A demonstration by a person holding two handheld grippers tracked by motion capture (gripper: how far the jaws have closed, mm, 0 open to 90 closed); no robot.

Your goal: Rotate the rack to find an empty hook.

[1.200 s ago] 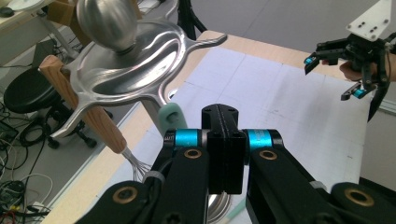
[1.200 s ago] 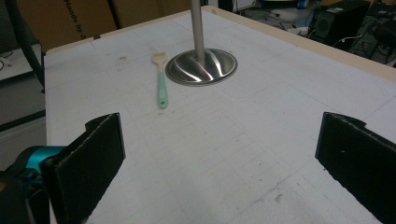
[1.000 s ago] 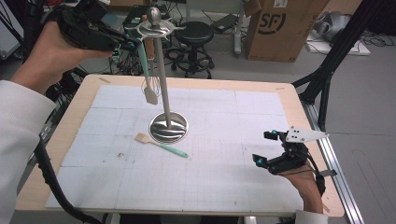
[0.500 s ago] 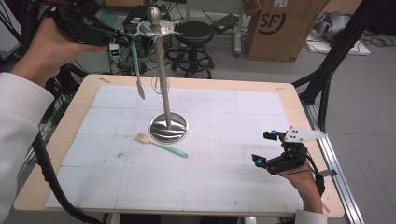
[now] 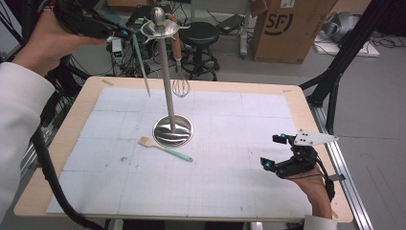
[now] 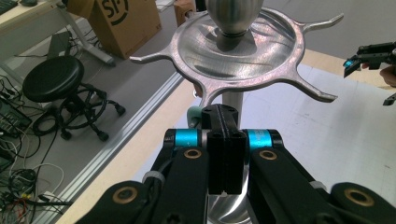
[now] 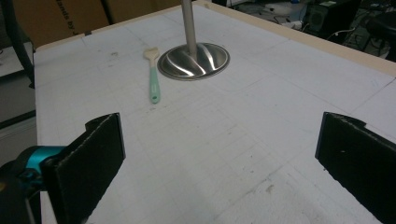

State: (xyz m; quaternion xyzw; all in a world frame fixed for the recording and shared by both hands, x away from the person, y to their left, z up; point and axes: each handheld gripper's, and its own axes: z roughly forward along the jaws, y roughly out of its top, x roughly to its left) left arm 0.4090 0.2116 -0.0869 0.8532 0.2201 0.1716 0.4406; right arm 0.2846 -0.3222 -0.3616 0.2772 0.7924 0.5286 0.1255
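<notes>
Where overhead shows whisk [image 5: 180, 86], right hand-held gripper [image 7: 219, 158] gaping

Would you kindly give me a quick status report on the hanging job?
Left hand-held gripper shut on mint-handled utensil at steel rack's hooks. Right hand-held gripper open, idle. Nothing obstructing.

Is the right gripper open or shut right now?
Open. The right gripper rests low over the table; in its own view the two black pads stand wide apart, nothing between them.
</notes>
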